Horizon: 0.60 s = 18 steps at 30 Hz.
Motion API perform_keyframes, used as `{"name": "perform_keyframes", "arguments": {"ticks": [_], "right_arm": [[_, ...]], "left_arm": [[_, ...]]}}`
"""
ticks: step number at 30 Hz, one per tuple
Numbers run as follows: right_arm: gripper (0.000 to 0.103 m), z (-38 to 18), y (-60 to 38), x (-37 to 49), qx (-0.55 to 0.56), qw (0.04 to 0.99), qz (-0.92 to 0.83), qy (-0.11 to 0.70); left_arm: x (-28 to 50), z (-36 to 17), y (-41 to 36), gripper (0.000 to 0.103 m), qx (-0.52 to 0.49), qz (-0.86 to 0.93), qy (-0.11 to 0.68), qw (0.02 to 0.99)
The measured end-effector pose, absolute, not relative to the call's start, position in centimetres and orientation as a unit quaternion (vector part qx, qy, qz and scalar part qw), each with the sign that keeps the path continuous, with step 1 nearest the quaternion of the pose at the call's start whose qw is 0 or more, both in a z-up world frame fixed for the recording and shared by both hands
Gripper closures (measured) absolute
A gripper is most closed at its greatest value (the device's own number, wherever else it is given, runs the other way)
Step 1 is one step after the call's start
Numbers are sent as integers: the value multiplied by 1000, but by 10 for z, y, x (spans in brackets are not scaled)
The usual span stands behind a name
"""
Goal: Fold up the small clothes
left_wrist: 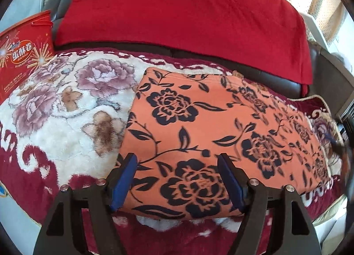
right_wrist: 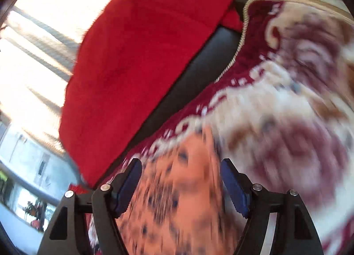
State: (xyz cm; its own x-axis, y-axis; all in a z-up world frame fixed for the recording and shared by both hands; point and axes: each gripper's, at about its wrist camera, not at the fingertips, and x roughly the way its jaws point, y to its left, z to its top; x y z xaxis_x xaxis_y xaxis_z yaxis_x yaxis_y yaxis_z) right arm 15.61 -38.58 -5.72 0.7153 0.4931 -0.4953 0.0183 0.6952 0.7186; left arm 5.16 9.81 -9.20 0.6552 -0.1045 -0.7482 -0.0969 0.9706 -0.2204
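An orange garment (left_wrist: 210,122) printed with dark blue flowers lies flat and folded on a plush floral blanket (left_wrist: 66,111). My left gripper (left_wrist: 177,157) hovers over the garment's near left part, open, its blue pads (left_wrist: 124,179) wide apart with flat cloth showing between them. In the right wrist view, which is blurred, the orange garment (right_wrist: 177,188) appears below and between the fingers of my right gripper (right_wrist: 181,162). That gripper is open too, and its pads (right_wrist: 234,188) do not pinch the cloth.
A red cloth (left_wrist: 177,11) drapes the dark sofa back (left_wrist: 154,45) behind the blanket. A red egg-roll box (left_wrist: 20,55) stands at the far left. The blanket's corded edge (right_wrist: 239,42) and bright windows (right_wrist: 33,55) show in the right wrist view.
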Motion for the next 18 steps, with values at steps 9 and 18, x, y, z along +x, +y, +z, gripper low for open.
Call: {"name": "perform_keyframes", "arguments": {"ticks": [9, 18], "right_arm": [[24, -131, -357, 29, 477, 781, 161, 370], [92, -147, -355, 73, 502, 772, 111, 374]], "left_arm": [[42, -69, 37, 23, -87, -56, 391, 914], [36, -68, 11, 22, -77, -50, 405, 910]]}}
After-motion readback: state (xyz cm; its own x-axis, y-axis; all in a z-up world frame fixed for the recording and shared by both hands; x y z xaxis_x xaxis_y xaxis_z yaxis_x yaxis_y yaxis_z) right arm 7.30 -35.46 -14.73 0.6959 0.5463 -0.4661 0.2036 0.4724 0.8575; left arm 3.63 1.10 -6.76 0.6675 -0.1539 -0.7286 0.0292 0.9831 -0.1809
